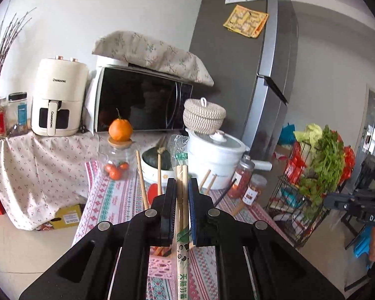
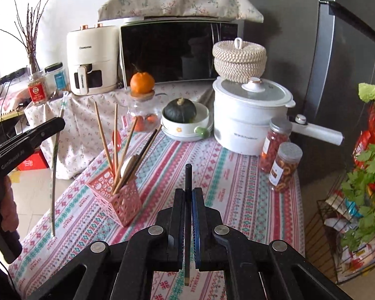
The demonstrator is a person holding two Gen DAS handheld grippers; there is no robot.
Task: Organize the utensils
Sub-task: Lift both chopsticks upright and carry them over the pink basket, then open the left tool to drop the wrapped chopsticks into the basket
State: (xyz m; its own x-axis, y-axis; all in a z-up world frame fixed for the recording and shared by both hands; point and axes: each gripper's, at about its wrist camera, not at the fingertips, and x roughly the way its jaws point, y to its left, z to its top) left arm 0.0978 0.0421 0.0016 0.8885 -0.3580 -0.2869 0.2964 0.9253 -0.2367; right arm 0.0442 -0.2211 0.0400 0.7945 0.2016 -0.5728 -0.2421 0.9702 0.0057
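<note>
We see our left gripper (image 1: 182, 183) with its jaws closed narrowly on a wrapped pair of bamboo chopsticks (image 1: 182, 200), which stands upright between them, its printed sleeve hanging down below the jaws and its clear wrapper rising above; from the right wrist view that same pair (image 2: 55, 165) hangs in the air to the left of the pink basket (image 2: 117, 200), clear of the desk (image 2: 237, 187); our right gripper (image 2: 188, 193) has its jaws pressed on a single dark chopstick (image 2: 188, 175), held upright, its tip above the jaws and its lower end showing beneath them; the pink basket sits on the striped cloth of the desk, just left of the right gripper, and already carries several wooden chopsticks (image 2: 103, 135) and darker ones leaning at angles, with what looks like a spoon among them; beyond the pink basket sit a bowl holding a dark green squash (image 2: 179, 111) and a white pot (image 2: 250, 115); right of the white pot stand two jars (image 2: 285, 165) with red and orange contents; behind the pink basket a glass jar carries an orange (image 2: 142, 82) on its lid.
</note>
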